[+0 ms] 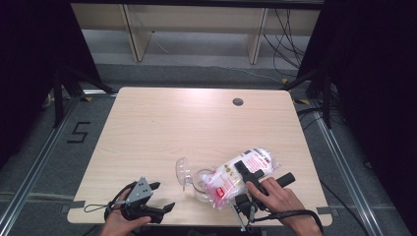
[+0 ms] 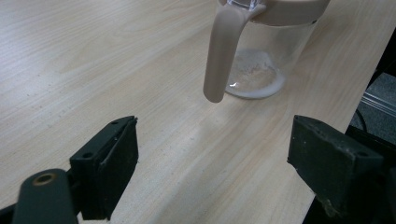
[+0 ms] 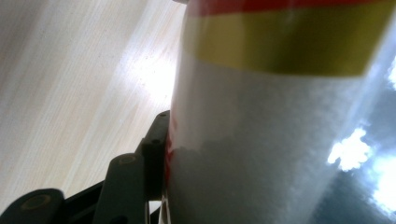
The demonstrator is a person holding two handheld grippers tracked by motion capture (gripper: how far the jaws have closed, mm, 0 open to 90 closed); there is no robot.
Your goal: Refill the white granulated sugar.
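Note:
A clear jug (image 1: 200,186) with a beige handle (image 2: 223,51) stands near the table's front edge, its clear lid (image 1: 183,172) flipped up to the left. White powder (image 2: 254,79) covers the jug's bottom. A plastic bag of white powder (image 1: 246,172) with red and yellow print lies tilted, its low end at the jug's mouth. My right gripper (image 1: 244,169) is shut on this bag (image 3: 280,140); one black jaw presses its side. My left gripper (image 1: 163,195) stands open to the left of the jug (image 2: 266,42), with nothing between its wide jaws (image 2: 224,161).
The wooden table (image 1: 162,128) has a round cable hole (image 1: 238,102) at the back right. Cables trail from both grippers over the front edge. Dark curtains and a frame stand around the table, with wooden furniture legs beyond its far side.

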